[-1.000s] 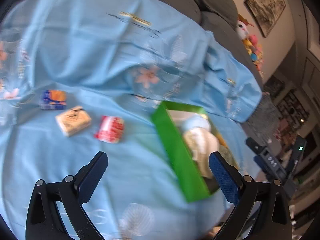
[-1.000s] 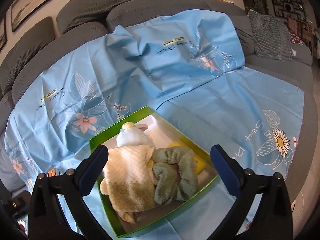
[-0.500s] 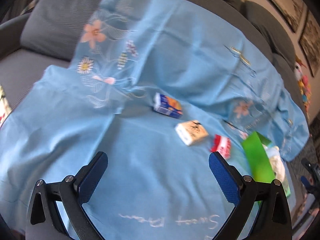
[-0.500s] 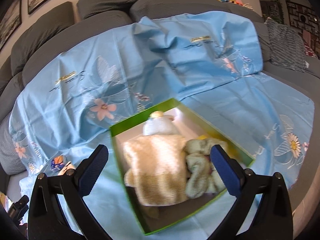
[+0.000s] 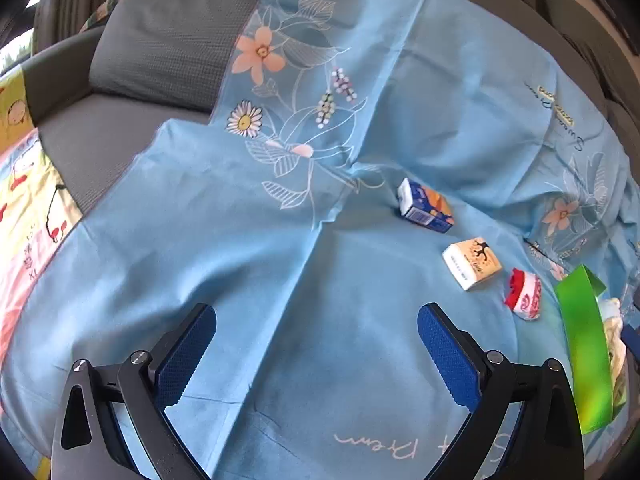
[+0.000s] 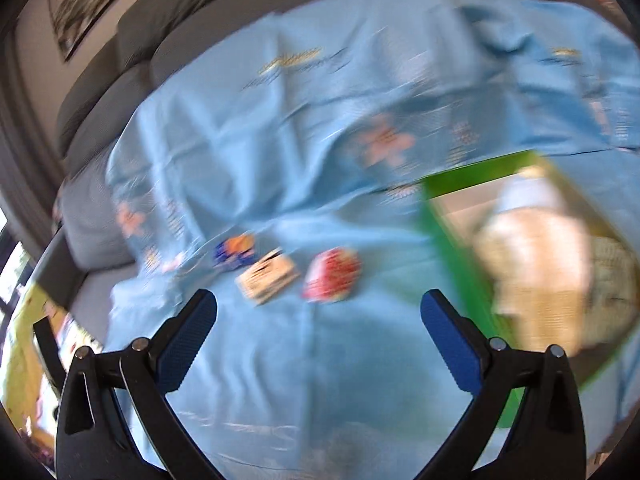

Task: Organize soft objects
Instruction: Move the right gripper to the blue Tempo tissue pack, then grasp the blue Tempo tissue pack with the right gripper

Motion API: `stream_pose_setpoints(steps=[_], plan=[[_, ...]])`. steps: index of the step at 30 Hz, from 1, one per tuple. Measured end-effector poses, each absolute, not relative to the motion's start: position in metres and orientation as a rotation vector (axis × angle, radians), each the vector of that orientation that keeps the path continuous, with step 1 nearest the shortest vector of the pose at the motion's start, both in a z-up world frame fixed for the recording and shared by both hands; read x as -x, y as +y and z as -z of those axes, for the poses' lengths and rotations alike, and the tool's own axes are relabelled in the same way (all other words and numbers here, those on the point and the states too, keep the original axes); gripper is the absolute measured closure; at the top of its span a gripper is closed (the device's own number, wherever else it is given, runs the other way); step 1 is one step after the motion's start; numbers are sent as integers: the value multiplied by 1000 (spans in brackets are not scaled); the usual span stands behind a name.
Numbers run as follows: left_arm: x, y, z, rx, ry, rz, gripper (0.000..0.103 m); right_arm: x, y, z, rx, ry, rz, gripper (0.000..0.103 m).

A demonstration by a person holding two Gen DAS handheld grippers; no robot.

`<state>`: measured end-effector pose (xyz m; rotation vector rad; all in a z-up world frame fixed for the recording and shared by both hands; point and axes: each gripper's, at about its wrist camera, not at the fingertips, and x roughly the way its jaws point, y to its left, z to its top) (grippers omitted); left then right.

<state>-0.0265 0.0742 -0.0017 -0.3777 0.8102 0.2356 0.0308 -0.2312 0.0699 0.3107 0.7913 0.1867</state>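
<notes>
Soft packs lie in a row on the blue sheet (image 5: 248, 248), ahead and to the right of the left tongs (image 5: 317, 346): a blue-orange pack (image 5: 426, 206), a cream pack (image 5: 472, 263) and a red-white roll (image 5: 524, 294). Farther right stands the green box (image 5: 582, 344), holding soft cloths. Both the left and the right tongs (image 6: 319, 334) are spread wide and empty; the right view is blurred.
</notes>
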Motion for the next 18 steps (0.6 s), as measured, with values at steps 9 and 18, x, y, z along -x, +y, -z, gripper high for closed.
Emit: stream_pose_setpoints(steps=[9,18], plan=[[25,102,13,476,889,-250,2,-148,-106,-9,-214,1007,-398,1],[16,119,19,564,917,-238,2,-241,-47,24,-148,1077,-342,5]])
